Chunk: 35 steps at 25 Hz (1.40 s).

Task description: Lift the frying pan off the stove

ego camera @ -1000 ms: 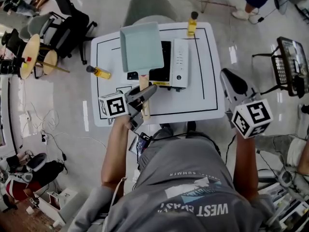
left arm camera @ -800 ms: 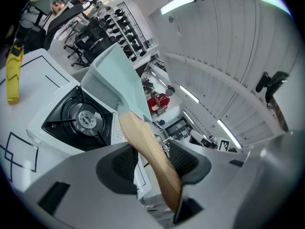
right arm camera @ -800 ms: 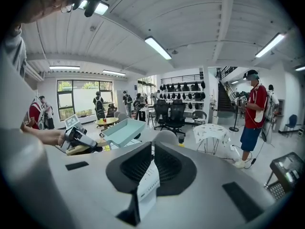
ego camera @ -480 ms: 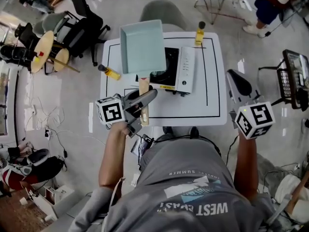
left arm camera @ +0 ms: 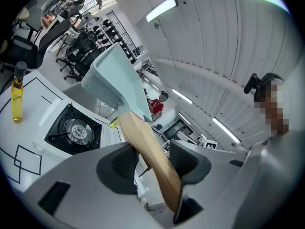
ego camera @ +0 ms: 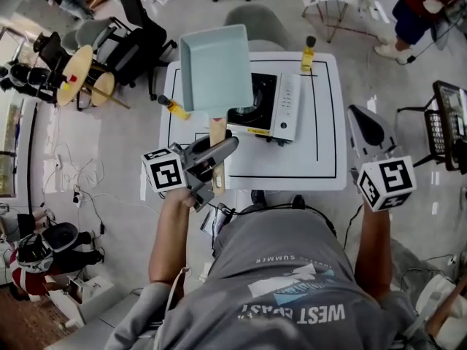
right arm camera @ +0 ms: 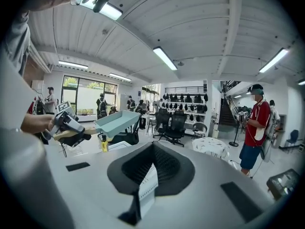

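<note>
Left tool (ego camera: 214, 162) clamps the wooden handle (ego camera: 217, 130) of the pale-green frying pan (ego camera: 215, 68), lifted clear and tilted above the stove (ego camera: 271, 108). Right tool (ego camera: 365, 130), jaws together and empty, hovers beside the desk's (ego camera: 321, 159) right edge.

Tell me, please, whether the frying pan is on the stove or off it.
Off: the frying pan hangs above the stove, its handle held by the left gripper.
</note>
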Each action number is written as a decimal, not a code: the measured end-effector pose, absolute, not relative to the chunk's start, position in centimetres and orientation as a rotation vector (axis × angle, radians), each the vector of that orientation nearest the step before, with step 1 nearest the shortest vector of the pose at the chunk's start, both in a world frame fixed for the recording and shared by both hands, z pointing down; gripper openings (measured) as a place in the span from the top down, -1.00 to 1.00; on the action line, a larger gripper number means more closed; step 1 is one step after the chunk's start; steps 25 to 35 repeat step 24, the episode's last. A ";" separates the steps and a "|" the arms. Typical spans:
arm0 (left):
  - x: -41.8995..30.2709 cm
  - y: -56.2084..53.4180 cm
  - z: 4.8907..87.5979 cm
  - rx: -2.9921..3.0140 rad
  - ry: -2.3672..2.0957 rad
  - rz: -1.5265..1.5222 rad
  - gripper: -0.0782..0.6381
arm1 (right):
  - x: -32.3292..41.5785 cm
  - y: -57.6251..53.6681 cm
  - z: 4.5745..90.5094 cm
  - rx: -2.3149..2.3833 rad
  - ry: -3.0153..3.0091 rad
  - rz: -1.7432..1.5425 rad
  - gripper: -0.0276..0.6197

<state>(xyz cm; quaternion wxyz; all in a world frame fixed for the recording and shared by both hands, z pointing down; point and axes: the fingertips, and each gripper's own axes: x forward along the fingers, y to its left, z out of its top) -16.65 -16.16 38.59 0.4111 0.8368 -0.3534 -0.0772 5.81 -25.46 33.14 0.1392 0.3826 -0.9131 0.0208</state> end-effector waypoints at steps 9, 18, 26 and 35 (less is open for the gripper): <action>-16.5 -16.0 38.6 2.101 -0.894 -0.191 0.24 | 6.2 -25.4 33.5 1.102 -2.637 0.066 0.89; -16.4 -15.3 38.8 2.097 -0.892 -0.194 0.24 | 6.5 -24.7 33.5 1.113 -2.634 0.079 0.89; -16.9 -16.2 39.0 2.088 -0.897 -0.202 0.24 | 6.2 -25.4 33.7 1.112 -2.629 0.084 0.89; -16.9 -16.2 39.0 2.088 -0.897 -0.202 0.24 | 6.2 -25.4 33.7 1.112 -2.629 0.084 0.89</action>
